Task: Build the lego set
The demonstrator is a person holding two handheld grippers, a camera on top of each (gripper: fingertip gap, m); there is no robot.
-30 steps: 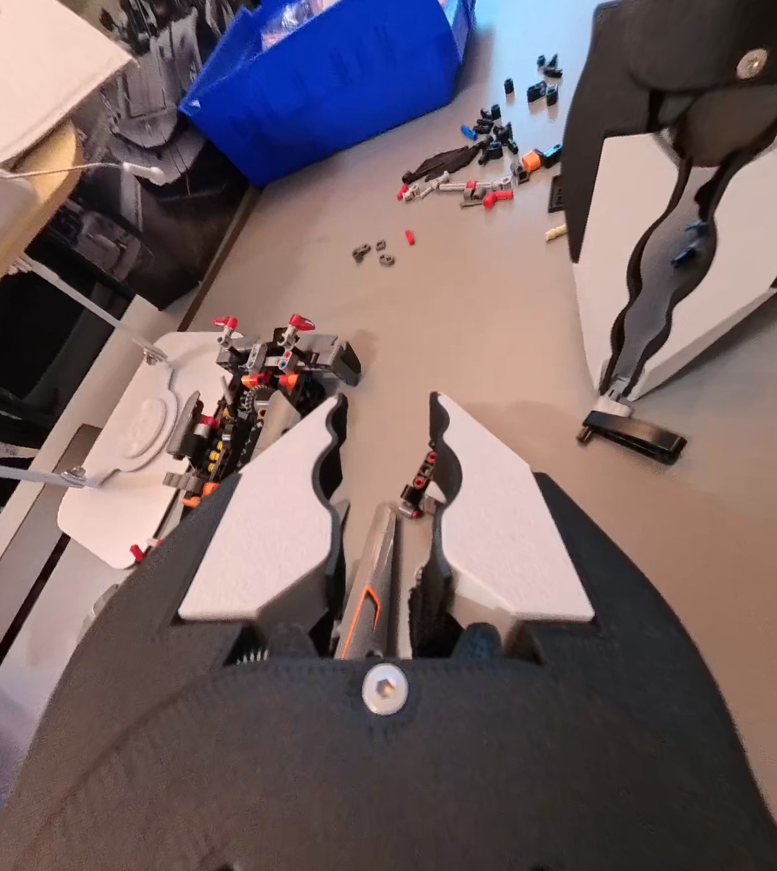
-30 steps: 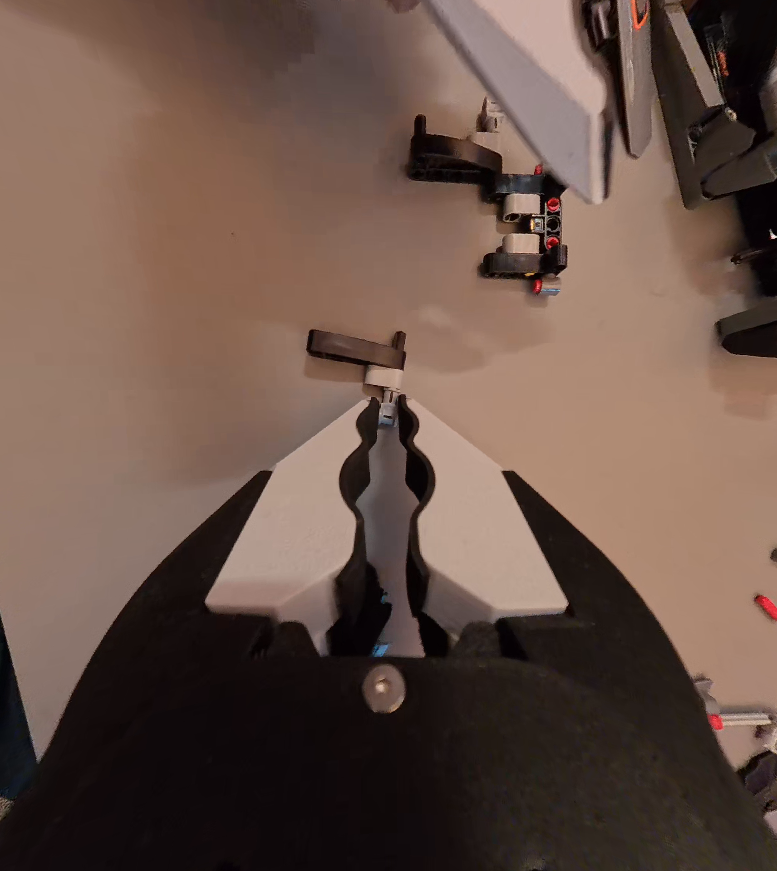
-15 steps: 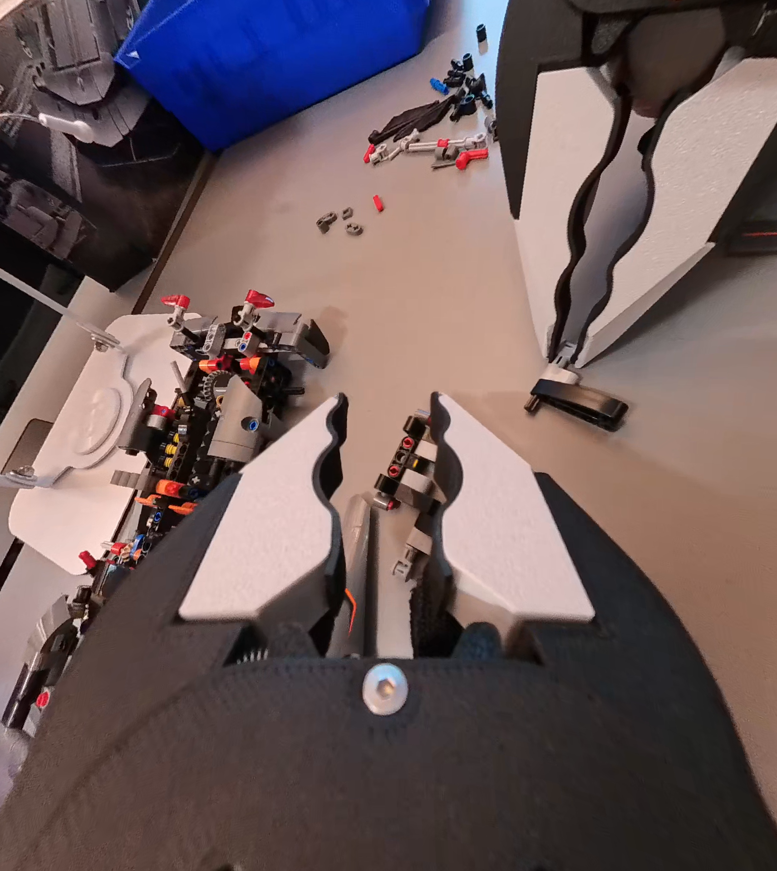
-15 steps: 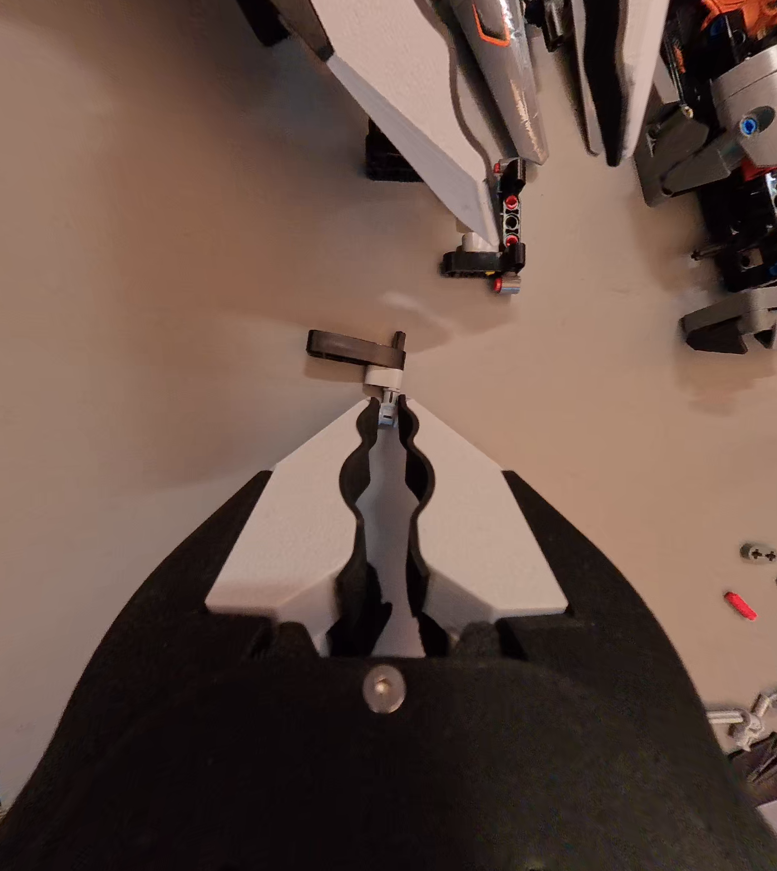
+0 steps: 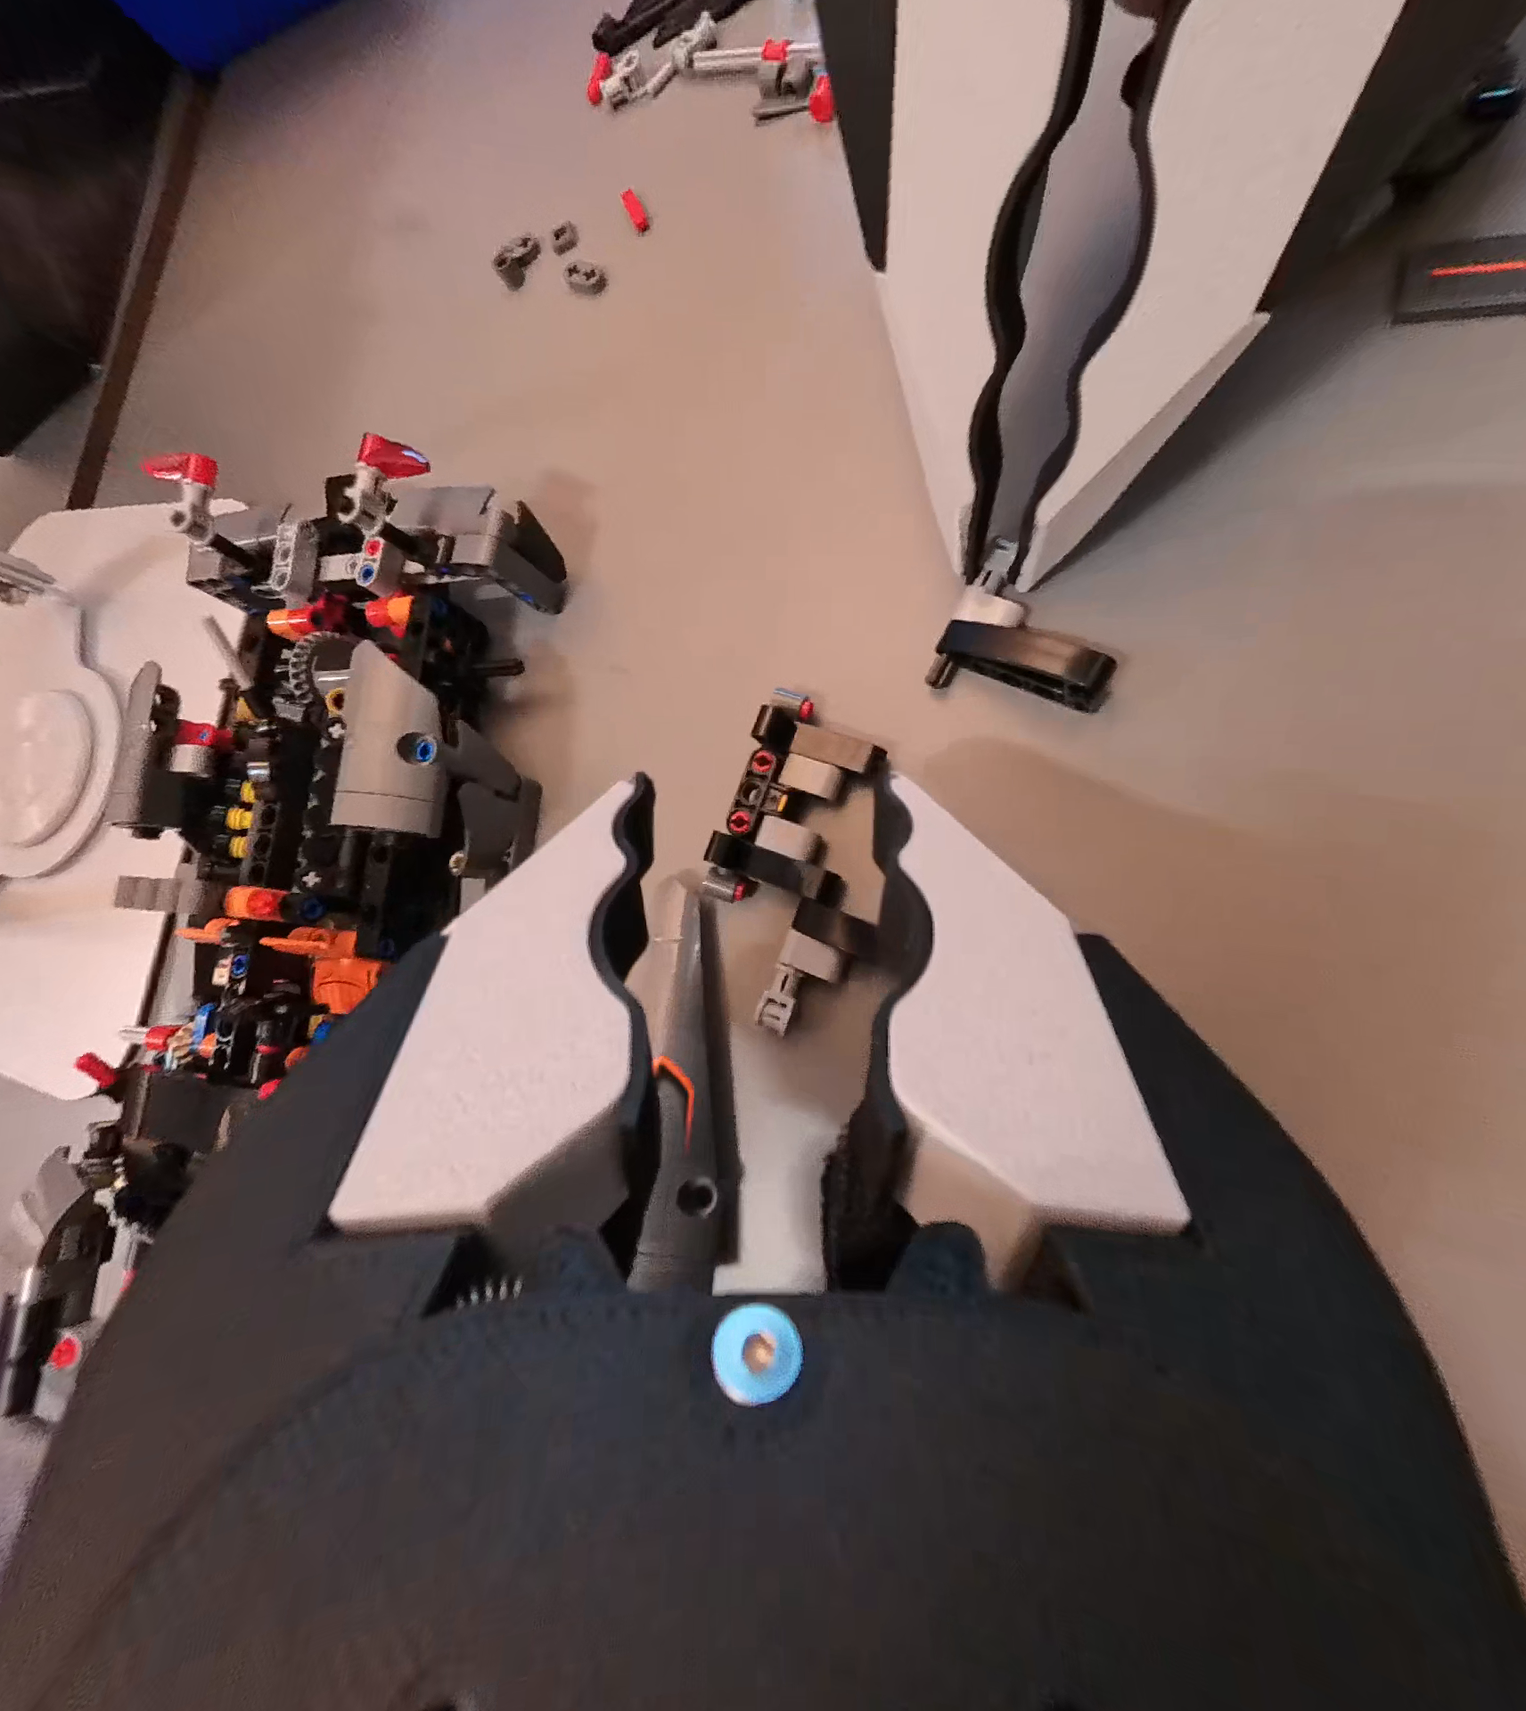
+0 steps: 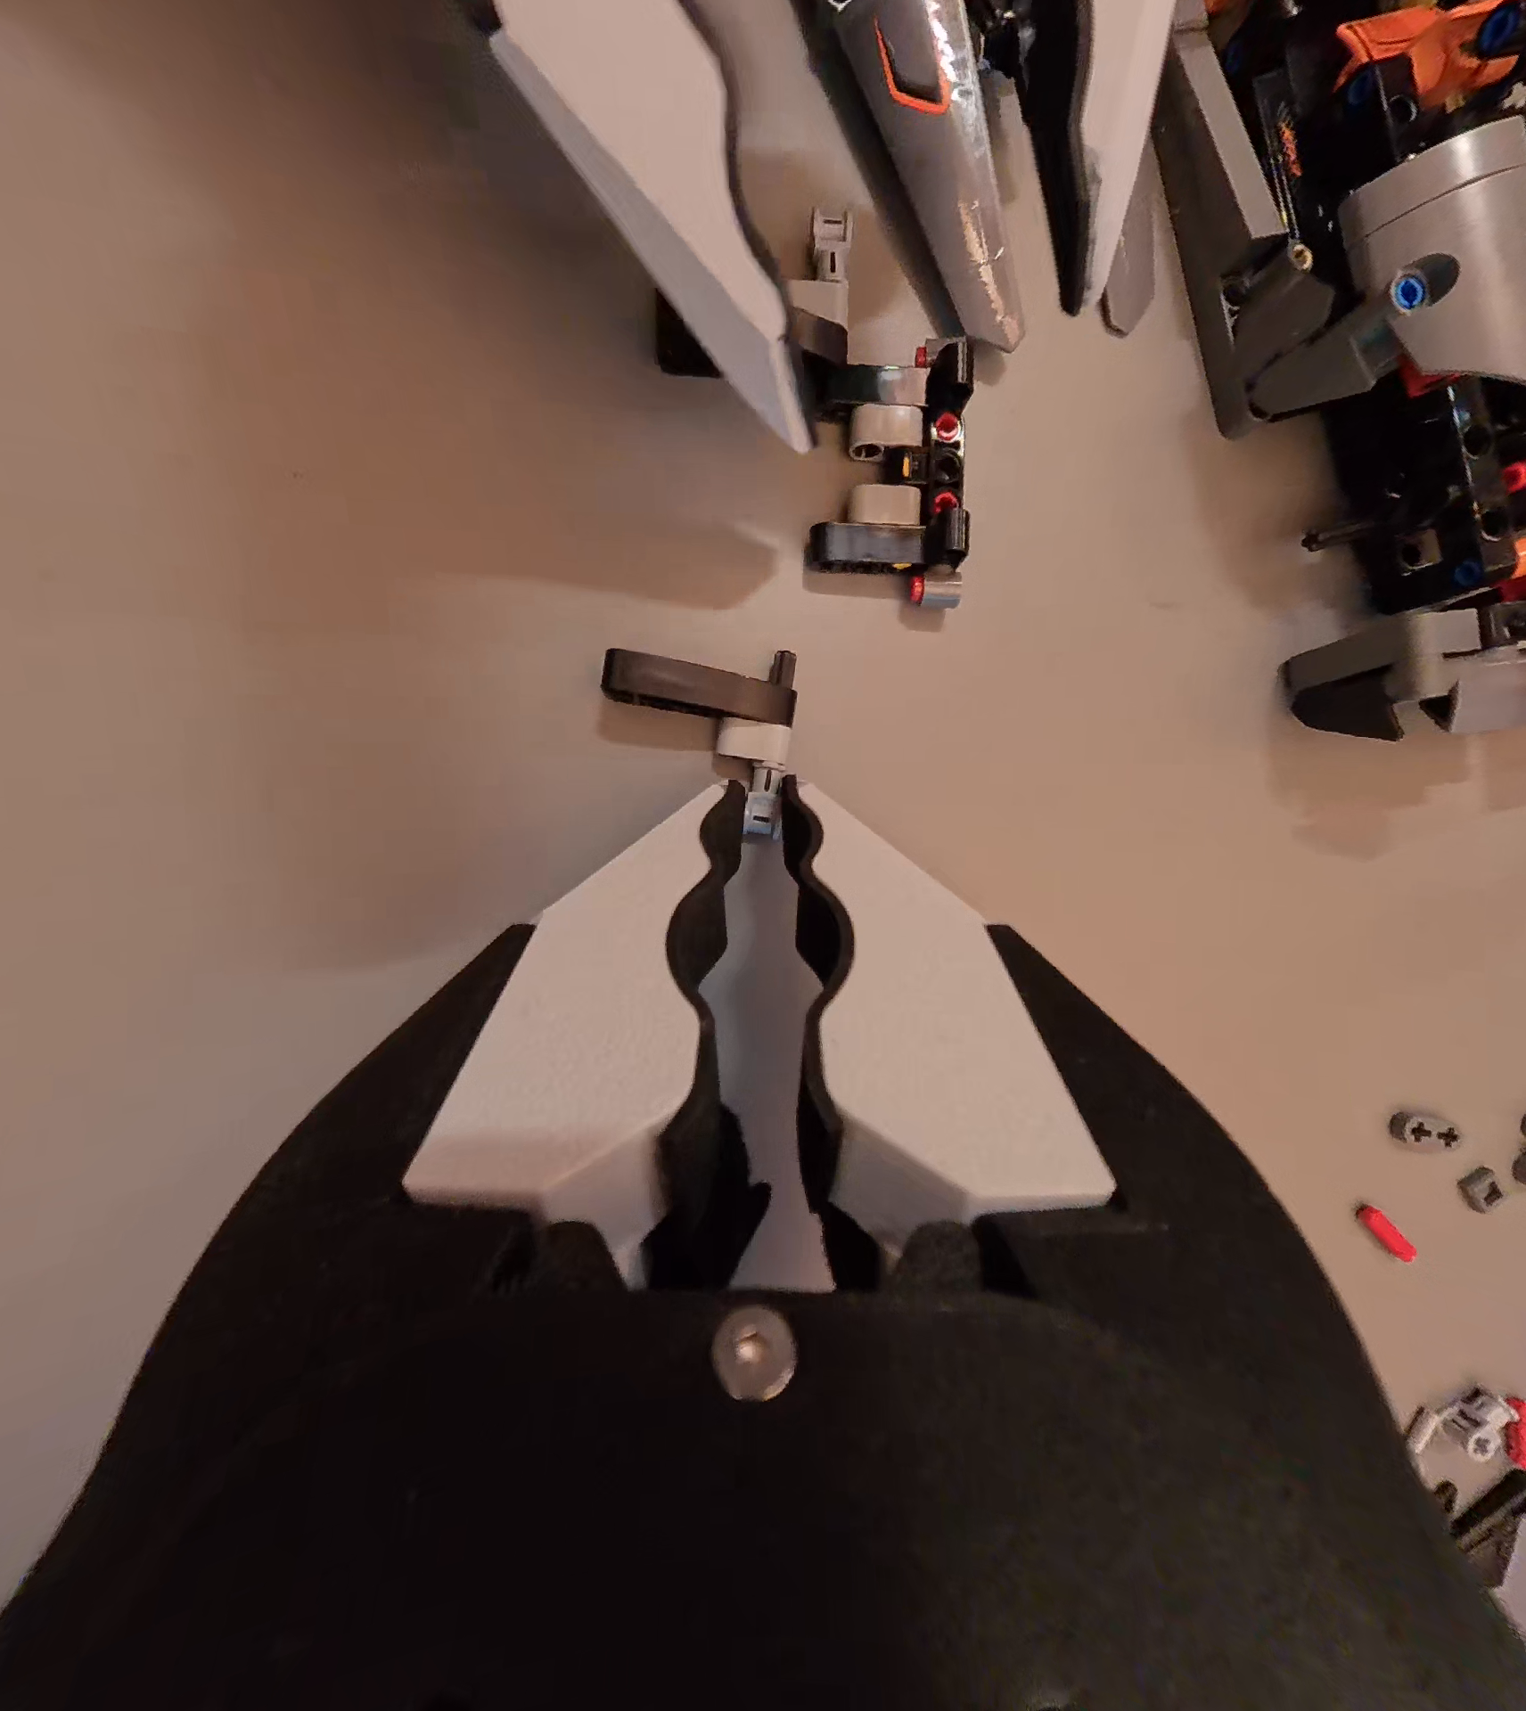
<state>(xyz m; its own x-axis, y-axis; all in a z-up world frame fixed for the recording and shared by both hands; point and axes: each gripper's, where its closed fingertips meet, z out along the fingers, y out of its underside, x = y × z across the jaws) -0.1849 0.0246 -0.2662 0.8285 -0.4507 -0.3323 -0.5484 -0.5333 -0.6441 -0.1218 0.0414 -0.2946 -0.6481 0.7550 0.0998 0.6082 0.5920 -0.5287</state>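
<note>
A small black-and-grey sub-assembly with red pins lies on the tan table between the fingertips of my left gripper, whose jaws stand apart. A long grey panel with an orange mark sits between the jaws beside the left finger; I cannot tell what supports it. My right gripper is shut on the pin end of a black beam piece, low over the table. The beam lies just right of the sub-assembly. The large part-built model stands to the left.
A white plate lies under the model's left side. Small grey connectors and a red pin lie farther out, with more loose parts beyond. A flat grey panel with an orange line lies at the far right. Some 8 cm of space lies between my two pairs of fingers. The left tips stand about 30 cm off the white plate.
My right gripper has carried the beam piece sideways, closer to the sub-assembly. My left gripper has shifted so more of the sub-assembly shows between its fingertips, and its jaws stand slightly wider.
</note>
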